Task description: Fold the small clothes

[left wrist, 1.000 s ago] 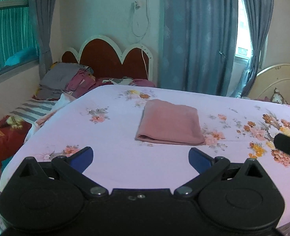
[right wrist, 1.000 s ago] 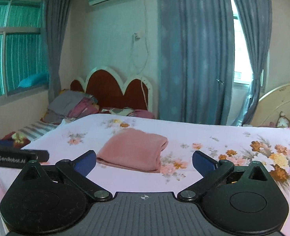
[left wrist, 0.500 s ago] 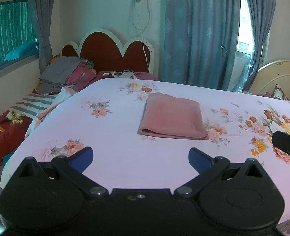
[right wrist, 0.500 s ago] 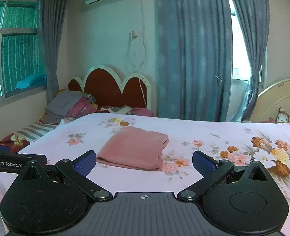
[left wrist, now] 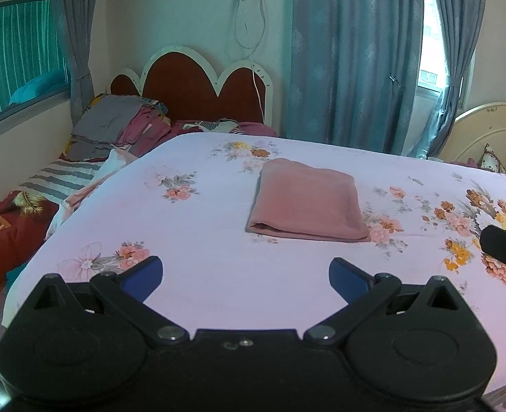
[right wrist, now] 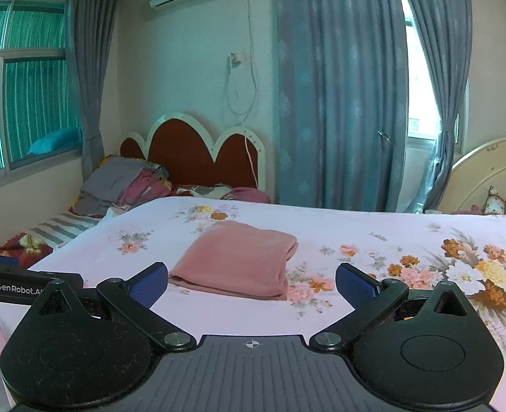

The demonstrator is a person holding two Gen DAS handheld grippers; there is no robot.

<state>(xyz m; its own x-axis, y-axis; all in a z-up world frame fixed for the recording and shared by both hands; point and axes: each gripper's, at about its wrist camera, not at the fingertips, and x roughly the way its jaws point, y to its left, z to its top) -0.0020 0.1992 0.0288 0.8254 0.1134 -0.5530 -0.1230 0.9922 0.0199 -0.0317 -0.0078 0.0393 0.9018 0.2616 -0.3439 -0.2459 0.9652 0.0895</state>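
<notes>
A pink cloth (left wrist: 307,202) lies folded in a neat rectangle on the floral bed sheet (left wrist: 201,240); it also shows in the right wrist view (right wrist: 239,261). My left gripper (left wrist: 245,274) is open and empty, held back from the cloth above the near part of the bed. My right gripper (right wrist: 251,283) is open and empty, also short of the cloth. Part of the right gripper shows at the right edge of the left wrist view (left wrist: 505,250), and part of the left gripper shows at the left edge of the right wrist view (right wrist: 26,283).
A pile of clothes (left wrist: 115,127) sits at the far left by the red headboard (left wrist: 198,86). A striped and red bedding (left wrist: 19,206) lies lower at the left. Blue curtains (left wrist: 352,55) hang behind the bed. A cream headboard (left wrist: 486,134) stands at the right.
Both grippers have drawn back and risen slightly from the bed, so the folded cloth looks a little farther off. The cloth has not moved. Both stay open.
</notes>
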